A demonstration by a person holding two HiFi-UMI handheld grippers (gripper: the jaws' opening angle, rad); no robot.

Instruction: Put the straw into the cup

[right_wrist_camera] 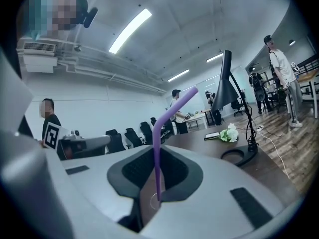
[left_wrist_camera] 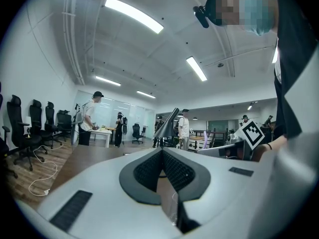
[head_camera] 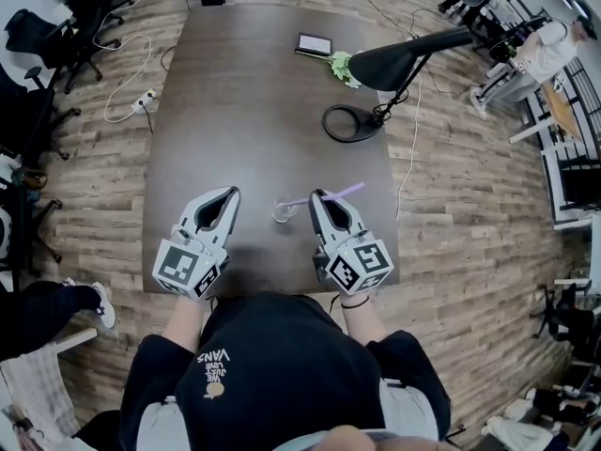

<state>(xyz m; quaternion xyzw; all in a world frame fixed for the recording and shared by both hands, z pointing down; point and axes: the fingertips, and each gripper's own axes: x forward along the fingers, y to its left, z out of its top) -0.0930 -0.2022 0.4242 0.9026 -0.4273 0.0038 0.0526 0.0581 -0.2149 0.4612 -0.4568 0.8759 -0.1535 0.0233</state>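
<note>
A small clear cup (head_camera: 284, 210) stands on the dark table (head_camera: 254, 92) between my two grippers, near the front edge. My right gripper (head_camera: 317, 195) is shut on a purple bendy straw (head_camera: 343, 192). In the right gripper view the straw (right_wrist_camera: 172, 108) runs down between the pads of the right gripper (right_wrist_camera: 155, 156), its bent top leaning right. In the head view its lower end reaches left over the cup's mouth; whether it is inside I cannot tell. To the cup's left my left gripper (head_camera: 230, 194) holds nothing. In its own view the left gripper (left_wrist_camera: 162, 151) has its tips together.
A black desk lamp (head_camera: 347, 123) stands mid-table at the right, its head (head_camera: 394, 62) hanging over the edge. Behind it lie a white flower (head_camera: 340, 64) and a dark phone (head_camera: 314, 44). Office chairs and cables surround the table; people stand farther off.
</note>
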